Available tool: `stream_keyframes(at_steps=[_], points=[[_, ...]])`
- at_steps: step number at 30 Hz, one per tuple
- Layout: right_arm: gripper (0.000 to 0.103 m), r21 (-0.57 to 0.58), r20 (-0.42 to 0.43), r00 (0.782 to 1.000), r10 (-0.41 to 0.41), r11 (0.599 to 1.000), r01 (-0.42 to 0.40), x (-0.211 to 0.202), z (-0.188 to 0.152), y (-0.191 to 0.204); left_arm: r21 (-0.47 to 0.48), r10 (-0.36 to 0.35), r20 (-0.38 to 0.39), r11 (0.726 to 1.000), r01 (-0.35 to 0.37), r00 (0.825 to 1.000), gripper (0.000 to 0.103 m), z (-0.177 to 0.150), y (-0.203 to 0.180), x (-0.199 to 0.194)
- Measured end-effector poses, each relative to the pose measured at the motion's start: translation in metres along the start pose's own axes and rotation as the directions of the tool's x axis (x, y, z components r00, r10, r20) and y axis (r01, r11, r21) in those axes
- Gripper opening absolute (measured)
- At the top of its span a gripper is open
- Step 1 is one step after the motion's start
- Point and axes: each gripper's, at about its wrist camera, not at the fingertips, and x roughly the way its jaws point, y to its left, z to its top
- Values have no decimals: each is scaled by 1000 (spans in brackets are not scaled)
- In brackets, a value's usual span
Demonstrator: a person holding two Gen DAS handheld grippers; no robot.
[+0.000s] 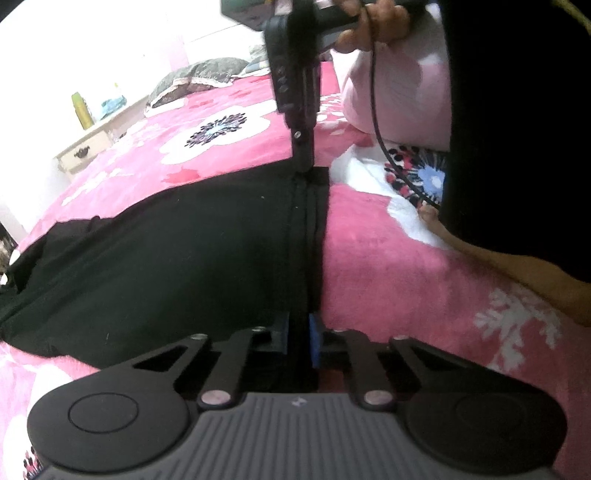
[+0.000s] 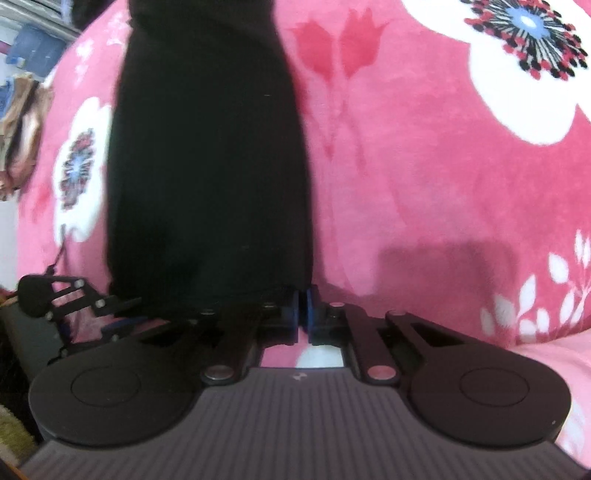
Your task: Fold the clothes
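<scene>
One black garment (image 1: 177, 251) lies on one pink floral blanket (image 1: 388, 266). Two grippers show: the left gripper (image 1: 300, 334) at six o'clock in its own view, the right gripper (image 1: 304, 168) at twelve o'clock. One hand (image 1: 373, 29) is at one o'clock. At ten o'clock stand one cream nightstand (image 1: 85, 146), one yellow-green bottle (image 1: 81, 110) and one dark pillow (image 1: 195, 75).

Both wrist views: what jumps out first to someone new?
The black fabric garment lies across the pink fleece blanket with big white flowers, filling the left wrist view's middle. The left gripper pinches its seamed edge at one end, while the right gripper meets that edge at the far end. In the right wrist view, the garment stretches away as a dark strip, and the right gripper looks shut on its corner.
</scene>
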Motion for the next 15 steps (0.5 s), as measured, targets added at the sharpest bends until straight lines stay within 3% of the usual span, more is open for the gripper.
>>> stream_keyframes(at_steps=[3, 15], points=[[2, 22, -18, 999, 34, 999, -34, -6, -6, 0, 0, -19, -5, 1000, 19, 1000, 8, 0, 4, -7], [2, 66, -58, 998, 18, 998, -15, 6, 2, -7, 41, -50, -28, 998, 51, 998, 2, -7, -1, -15]])
